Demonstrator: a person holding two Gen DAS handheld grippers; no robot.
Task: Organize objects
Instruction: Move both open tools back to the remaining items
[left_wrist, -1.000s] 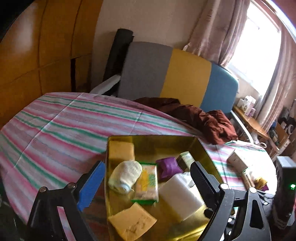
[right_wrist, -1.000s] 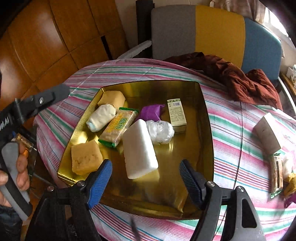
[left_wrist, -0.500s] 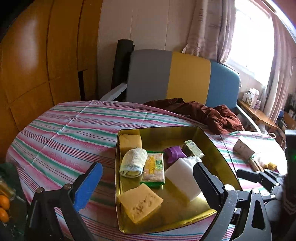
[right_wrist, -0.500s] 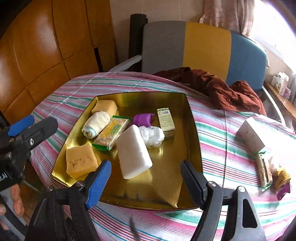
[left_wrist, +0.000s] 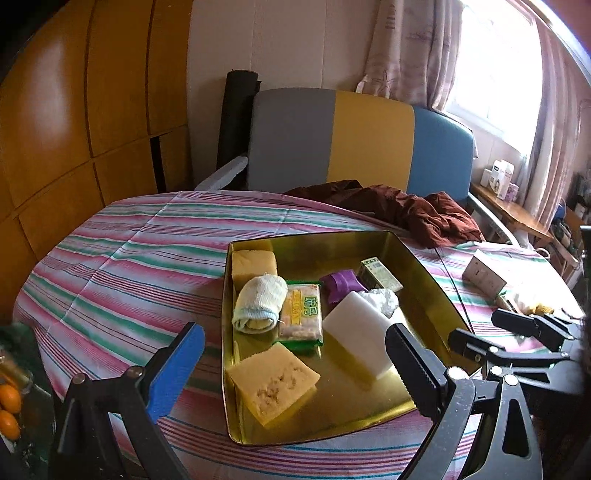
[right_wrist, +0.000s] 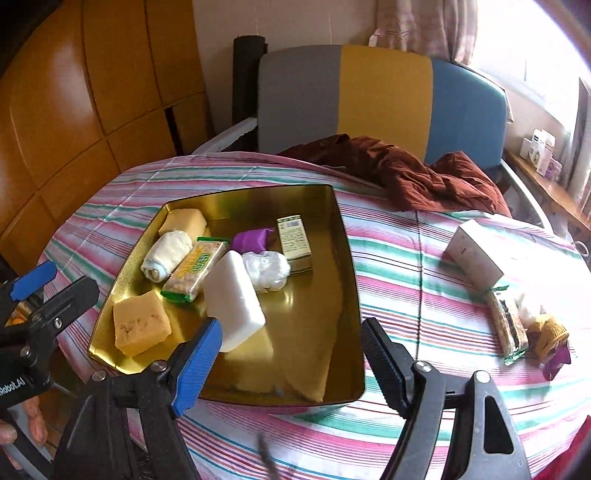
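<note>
Left wrist view, my stock count: shallow square gold metal tray (left_wrist: 424, 273) on the round table's pink-and-green striped cloth (left_wrist: 122, 266). Inside the tray: two yellow sponge blocks, one at the far corner (left_wrist: 254, 265) and one nearest me (left_wrist: 272, 380); rolled pale cloth (left_wrist: 260, 302); green-edged cracker packet (left_wrist: 301, 314); white foam block (left_wrist: 360, 328); purple wrapper (left_wrist: 341, 282); small green-and-white carton (left_wrist: 380, 275); crumpled clear plastic (right_wrist: 266, 266).

Outside, to the right: white box (right_wrist: 472, 254), a snack bar (right_wrist: 506, 325) and small yellow and purple bits, unclear.

My left gripper (left_wrist: 295, 363) has just been widening and stands wide, nothing between its jaws. My right gripper (right_wrist: 290, 356) is parted over the tray's near edge, gripping nothing.
</note>
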